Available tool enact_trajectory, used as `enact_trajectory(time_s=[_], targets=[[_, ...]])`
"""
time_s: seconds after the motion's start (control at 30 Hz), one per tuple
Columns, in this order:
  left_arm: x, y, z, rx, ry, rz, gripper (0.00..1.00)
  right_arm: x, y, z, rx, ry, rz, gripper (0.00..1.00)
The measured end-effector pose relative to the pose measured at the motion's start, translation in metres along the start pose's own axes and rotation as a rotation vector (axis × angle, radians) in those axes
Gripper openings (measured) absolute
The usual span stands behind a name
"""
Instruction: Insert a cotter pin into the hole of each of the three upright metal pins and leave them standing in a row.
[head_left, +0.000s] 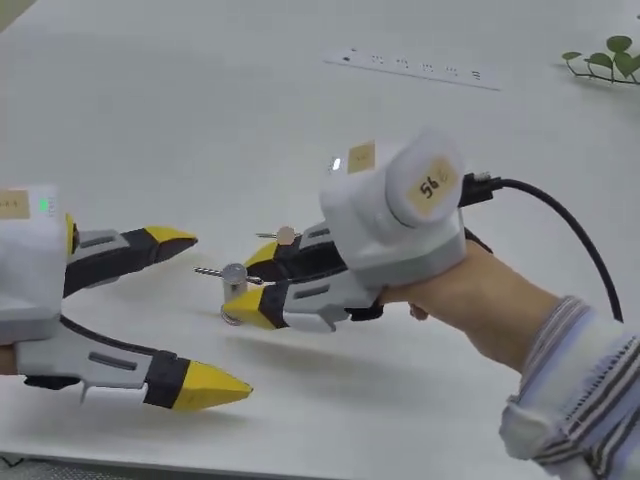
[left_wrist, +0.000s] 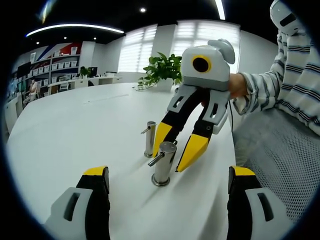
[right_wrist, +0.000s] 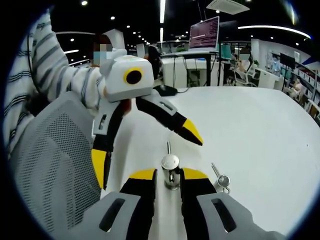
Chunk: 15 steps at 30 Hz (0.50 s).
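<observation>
A white desk (head_left: 200, 100) runs open toward its far side; its near edge passes just below the grippers. The left gripper (head_left: 217, 312) lies low at the left, jaws spread wide, holding nothing. A hand (head_left: 470, 295) brings the right gripper (head_left: 240, 285) in from the right, jaws narrowed around an upright metal pin (head_left: 235, 275); whether they pinch it cannot be told. A second metal pin (head_left: 287, 237) stands just behind. A cotter pin (head_left: 208, 271) juts from the first pin's hole.

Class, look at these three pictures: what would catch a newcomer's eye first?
The right gripper, centre of the head view, has its yellow-tipped jaws either side of an upright metal pin with a cotter pin through it. A second pin stands just beyond it, and the left gripper is wide open at the left.
</observation>
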<state>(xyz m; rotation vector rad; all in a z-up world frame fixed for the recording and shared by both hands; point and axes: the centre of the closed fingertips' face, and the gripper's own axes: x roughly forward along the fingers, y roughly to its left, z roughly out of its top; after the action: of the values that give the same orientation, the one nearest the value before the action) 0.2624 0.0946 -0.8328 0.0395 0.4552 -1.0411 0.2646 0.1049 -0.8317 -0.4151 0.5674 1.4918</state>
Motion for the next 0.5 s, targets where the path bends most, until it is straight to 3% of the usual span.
enact_trajectory(time_s=[0.5], targets=[[-0.0031, 0.0067, -0.0001, 0.002, 0.007, 0.033, 1.00, 0.0065, -0.0052, -0.0060, -0.021, -0.033, -0.028, 0.18]])
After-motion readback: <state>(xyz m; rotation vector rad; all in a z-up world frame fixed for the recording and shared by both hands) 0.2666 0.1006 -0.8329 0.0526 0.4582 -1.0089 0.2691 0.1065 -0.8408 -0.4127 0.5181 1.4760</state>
